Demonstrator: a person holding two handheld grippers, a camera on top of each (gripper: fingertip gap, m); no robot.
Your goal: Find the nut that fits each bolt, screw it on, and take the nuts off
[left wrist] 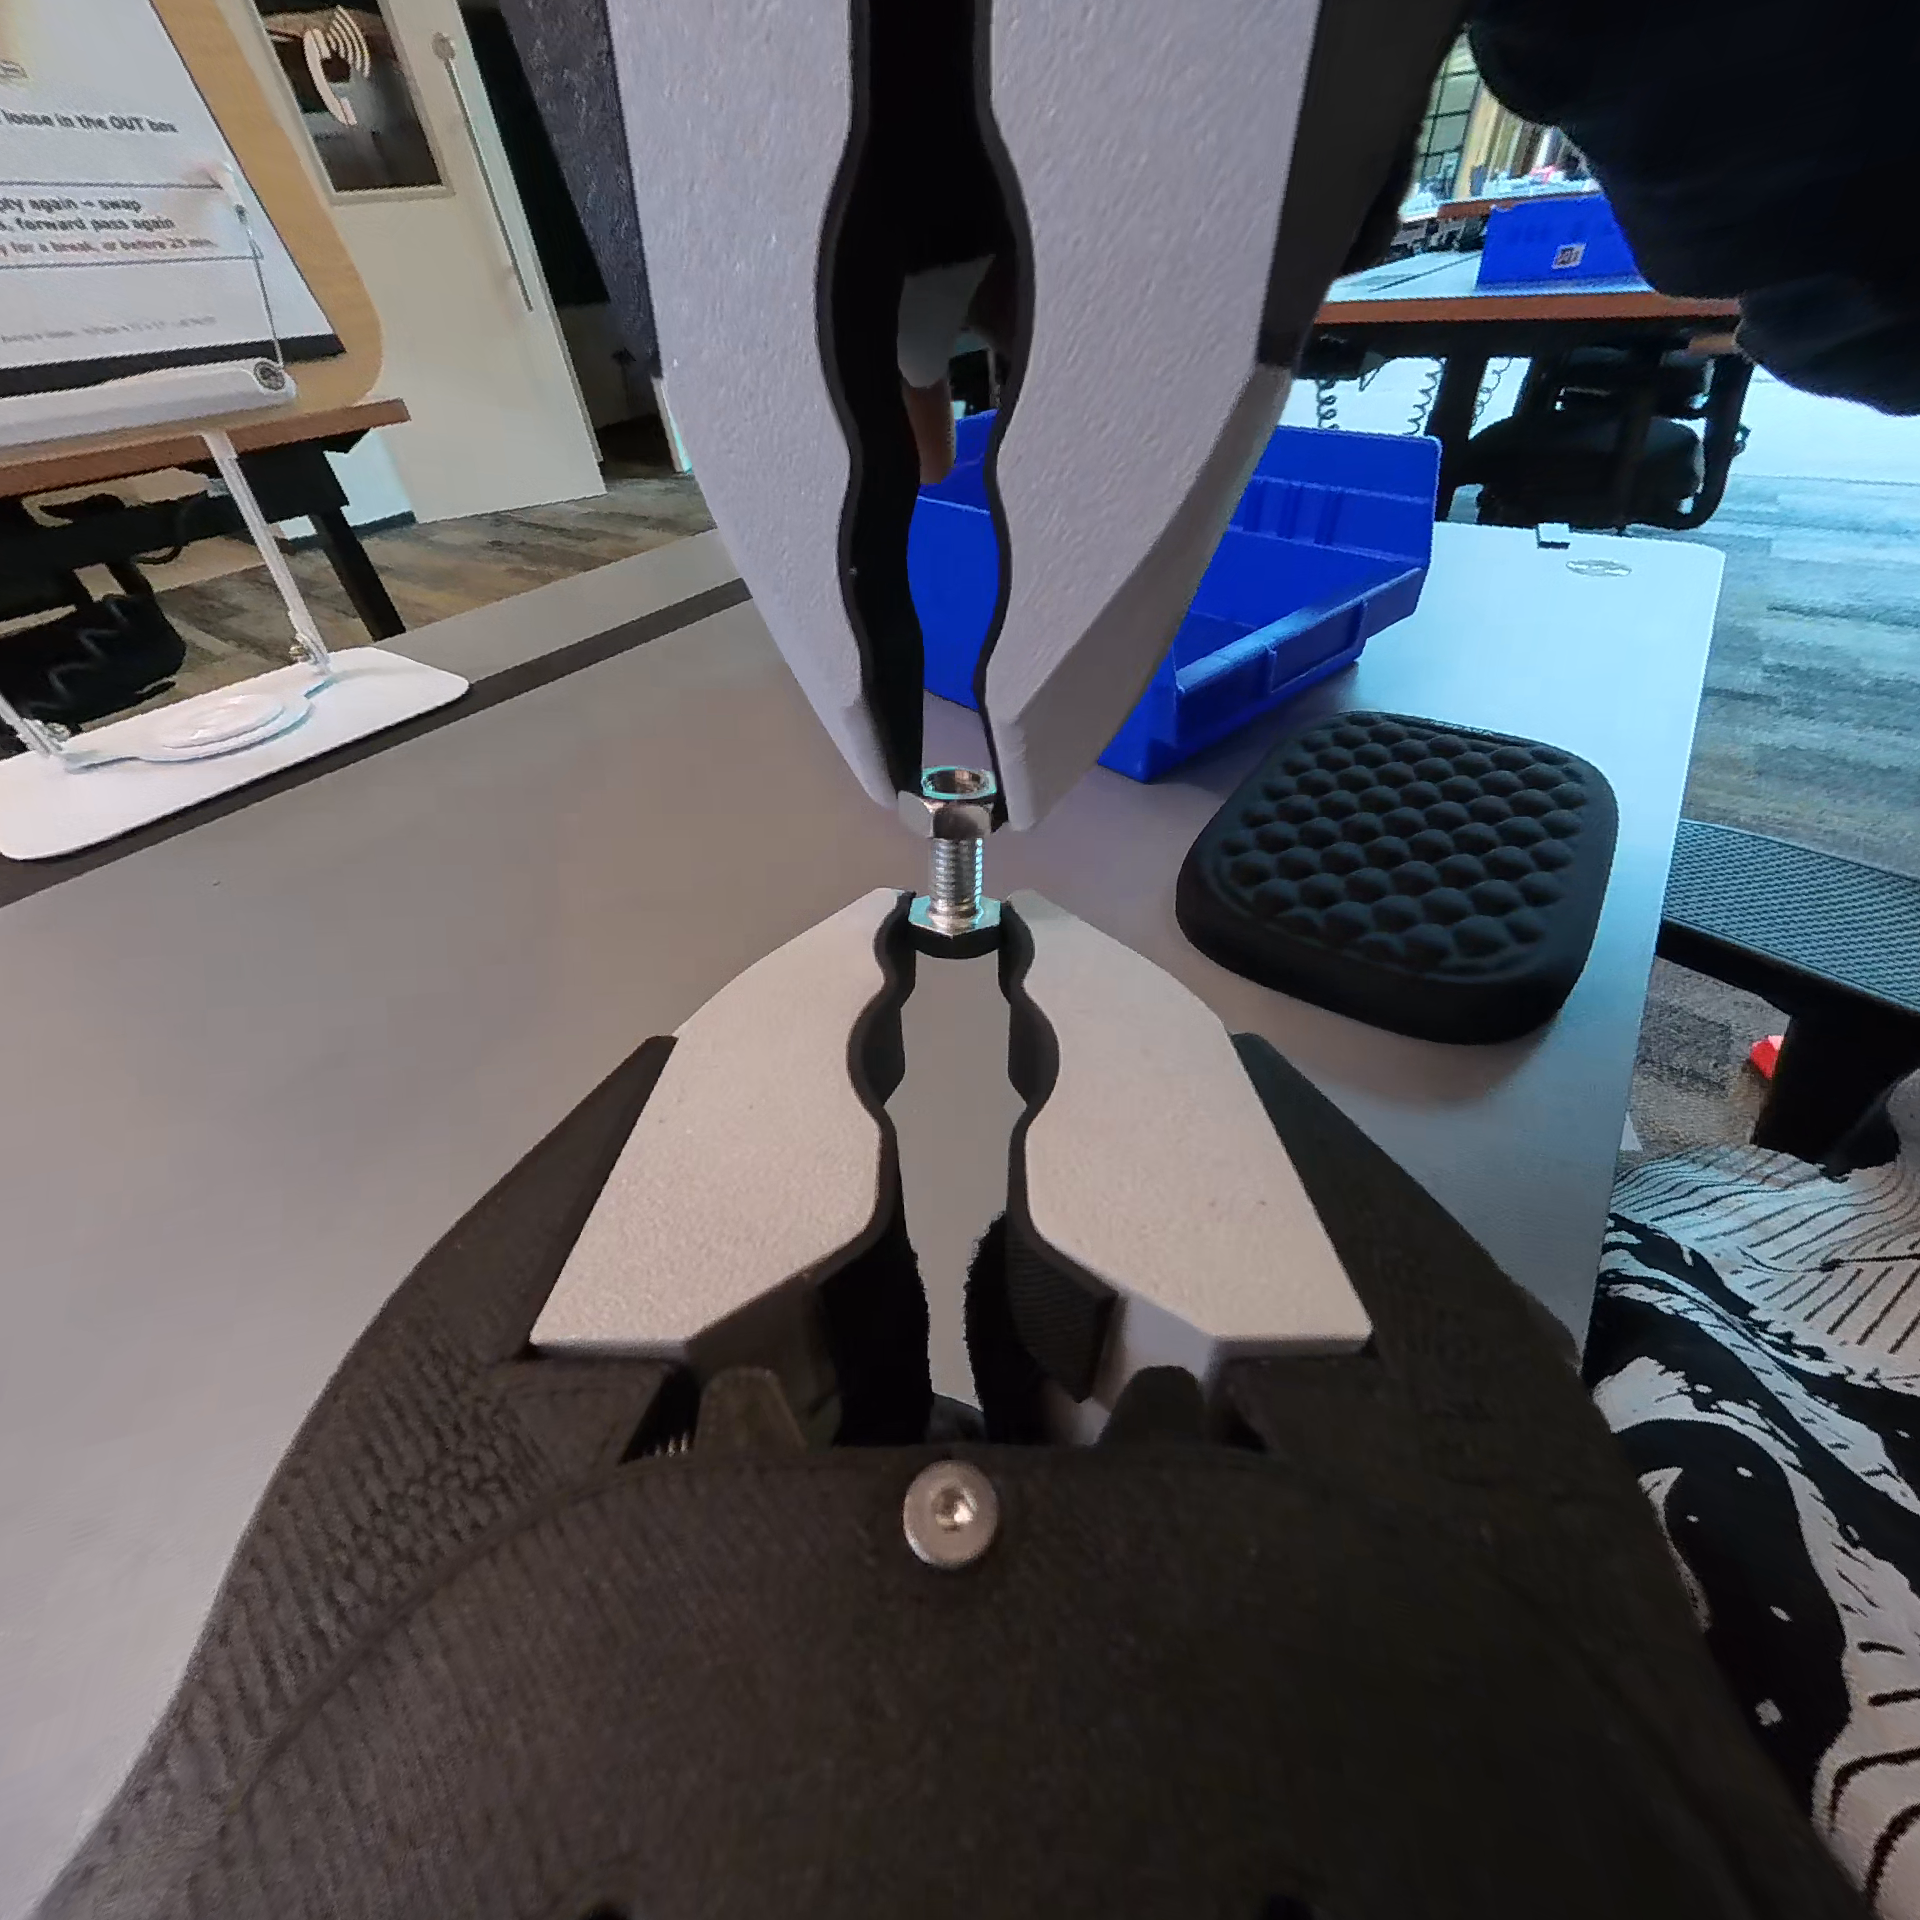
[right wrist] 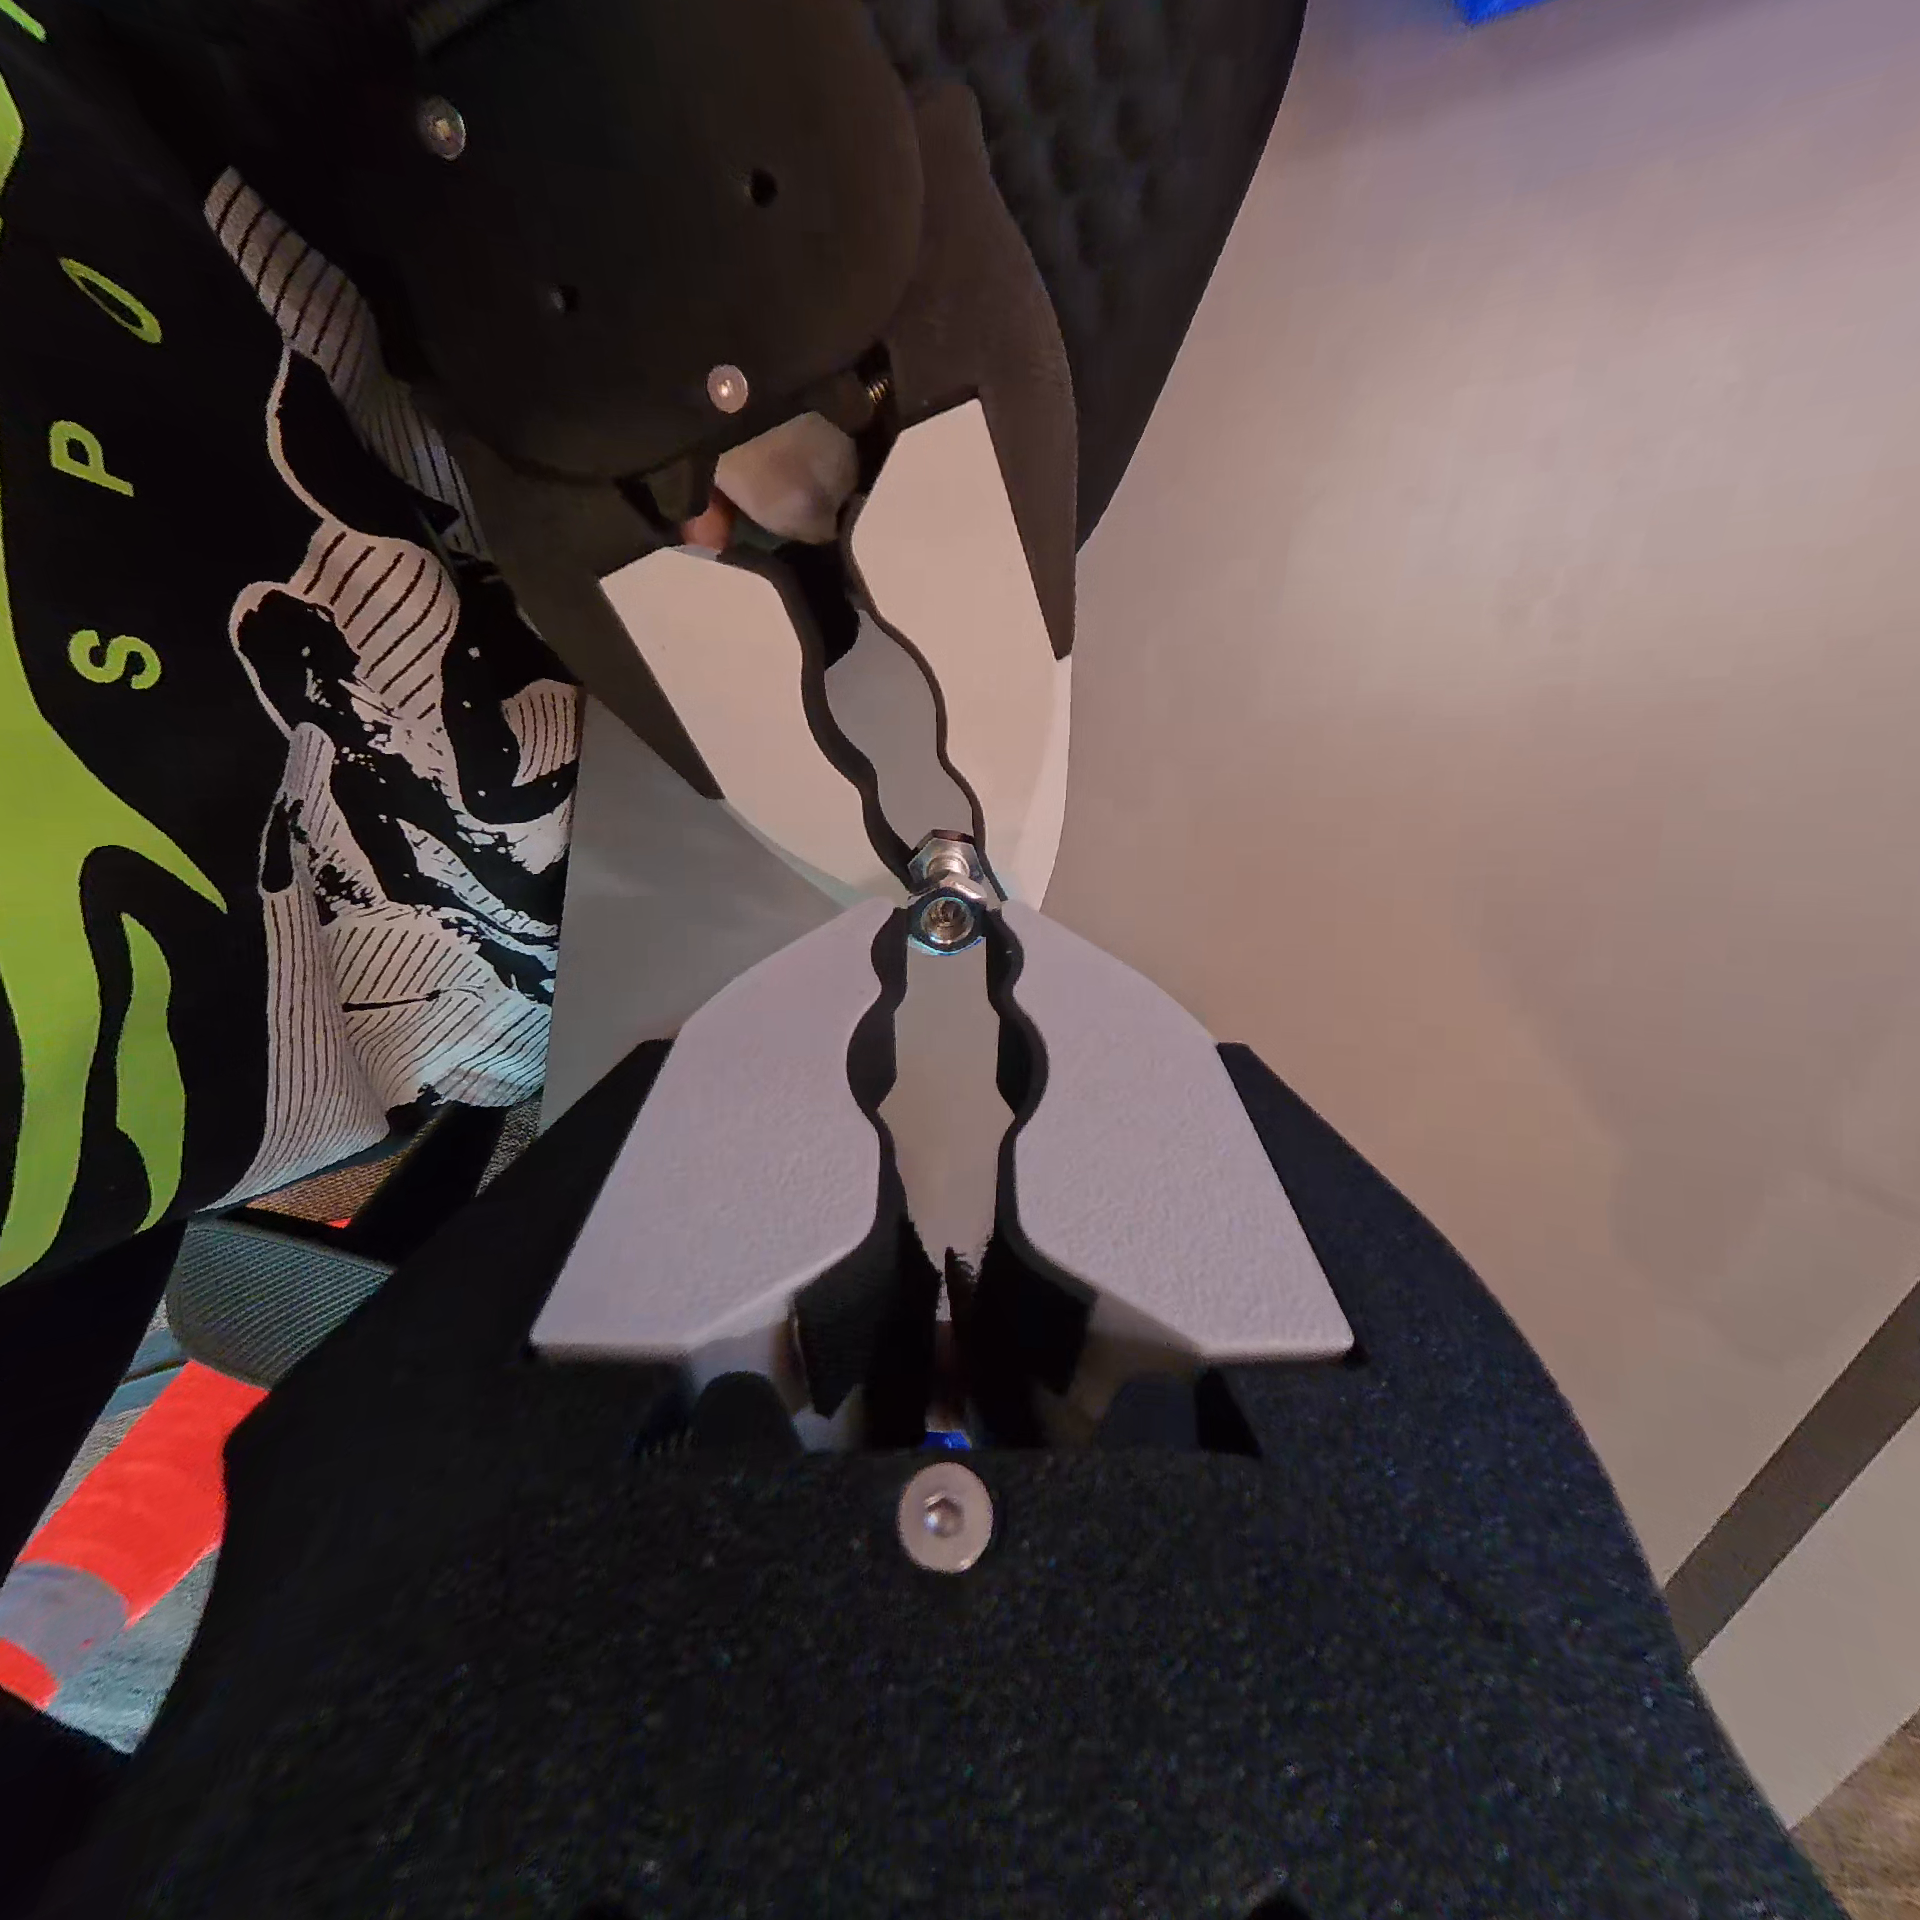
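Bin (left wrist: 1278, 613) behind pad (left wrist: 1397, 873), both on table (left wrist: 416, 1039).

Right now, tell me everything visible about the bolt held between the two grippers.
The bolt is short, shiny silver metal with a threaded shank. Its hex head sits clamped between the left gripper pads, shank pointing away. A silver hex nut, pinched by the right gripper, sits on its far end, threads bare between. It hangs above the grey table, touching only pads and nut.

Grey table (left wrist: 416, 987). Behind it, wood-topped desks (left wrist: 208, 442) on dark legs, and office chairs (left wrist: 1600, 436). Wood-pattern floor (left wrist: 520, 540) left, grey carpet (left wrist: 1808, 582) right. White door (left wrist: 478, 260); daylight from far windows (left wrist: 1455, 125).
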